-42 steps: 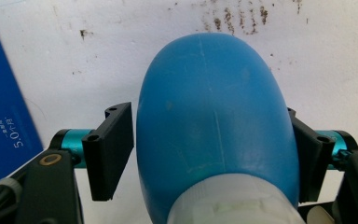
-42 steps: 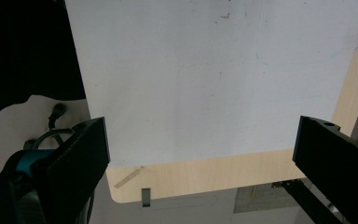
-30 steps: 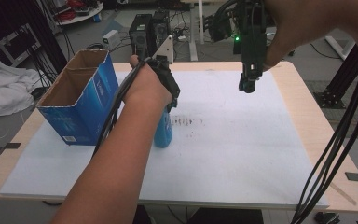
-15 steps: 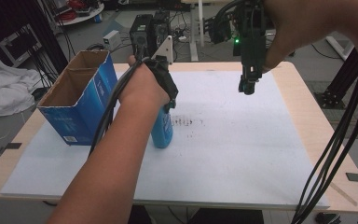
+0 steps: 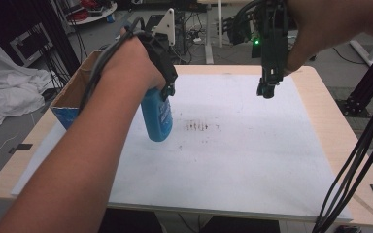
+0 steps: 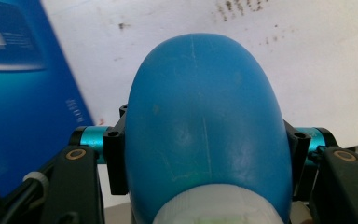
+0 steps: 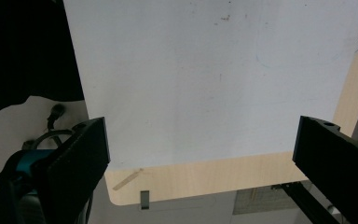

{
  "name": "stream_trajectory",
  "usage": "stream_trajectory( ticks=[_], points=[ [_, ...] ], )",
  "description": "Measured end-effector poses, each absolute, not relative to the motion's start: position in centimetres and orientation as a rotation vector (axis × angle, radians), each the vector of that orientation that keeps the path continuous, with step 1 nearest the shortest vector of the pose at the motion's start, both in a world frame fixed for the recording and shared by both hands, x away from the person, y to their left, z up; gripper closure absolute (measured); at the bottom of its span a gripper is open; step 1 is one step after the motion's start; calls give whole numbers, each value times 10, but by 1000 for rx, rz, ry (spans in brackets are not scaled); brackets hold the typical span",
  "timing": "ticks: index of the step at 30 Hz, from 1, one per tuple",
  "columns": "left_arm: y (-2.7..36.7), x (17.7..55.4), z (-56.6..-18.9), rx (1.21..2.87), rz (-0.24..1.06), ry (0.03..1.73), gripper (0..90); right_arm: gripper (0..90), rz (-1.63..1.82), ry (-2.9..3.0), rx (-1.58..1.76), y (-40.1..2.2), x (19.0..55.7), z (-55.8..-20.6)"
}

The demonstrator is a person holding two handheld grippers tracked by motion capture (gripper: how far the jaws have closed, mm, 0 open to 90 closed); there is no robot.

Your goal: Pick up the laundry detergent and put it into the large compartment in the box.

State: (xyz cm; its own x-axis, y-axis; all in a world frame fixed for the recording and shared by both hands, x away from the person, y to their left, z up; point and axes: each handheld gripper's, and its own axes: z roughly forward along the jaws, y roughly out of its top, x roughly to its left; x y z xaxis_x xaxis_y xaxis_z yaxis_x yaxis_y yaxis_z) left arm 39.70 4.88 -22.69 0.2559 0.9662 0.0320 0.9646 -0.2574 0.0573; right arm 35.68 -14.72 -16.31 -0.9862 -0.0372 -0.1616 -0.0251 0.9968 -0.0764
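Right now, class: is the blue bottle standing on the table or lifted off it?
Lifted. The left gripper is shut on the blue bottle near its cap end, and the bottle hangs base-down, above the white sheet.

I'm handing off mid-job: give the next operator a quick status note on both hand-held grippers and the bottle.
Left hand-held gripper: shut on the blue bottle, held clear above the white sheet, beside the blue cardboard box.
Right hand-held gripper: open, empty, hovering over the sheet's far right.
Done: bottle picked up.
Left: probably setting it in the box, then release.
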Motion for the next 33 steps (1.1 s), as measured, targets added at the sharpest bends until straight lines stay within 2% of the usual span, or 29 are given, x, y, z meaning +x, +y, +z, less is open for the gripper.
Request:
stream_trajectory(
  ticks=[15, 25, 33],
  points=[
    [90, 396, -148, 2432, 135, 1893, 377, 27, -115, 2979, -36, -142, 359, -166],
    [127, 393, -114, 2358, 196, 1977, 377, 27, -135, 2979, -43, -145, 361, -167],
    [156, 392, -89, 2299, 168, 1995, 377, 27, -146, 2983, -54, -142, 362, -166]
  ],
)
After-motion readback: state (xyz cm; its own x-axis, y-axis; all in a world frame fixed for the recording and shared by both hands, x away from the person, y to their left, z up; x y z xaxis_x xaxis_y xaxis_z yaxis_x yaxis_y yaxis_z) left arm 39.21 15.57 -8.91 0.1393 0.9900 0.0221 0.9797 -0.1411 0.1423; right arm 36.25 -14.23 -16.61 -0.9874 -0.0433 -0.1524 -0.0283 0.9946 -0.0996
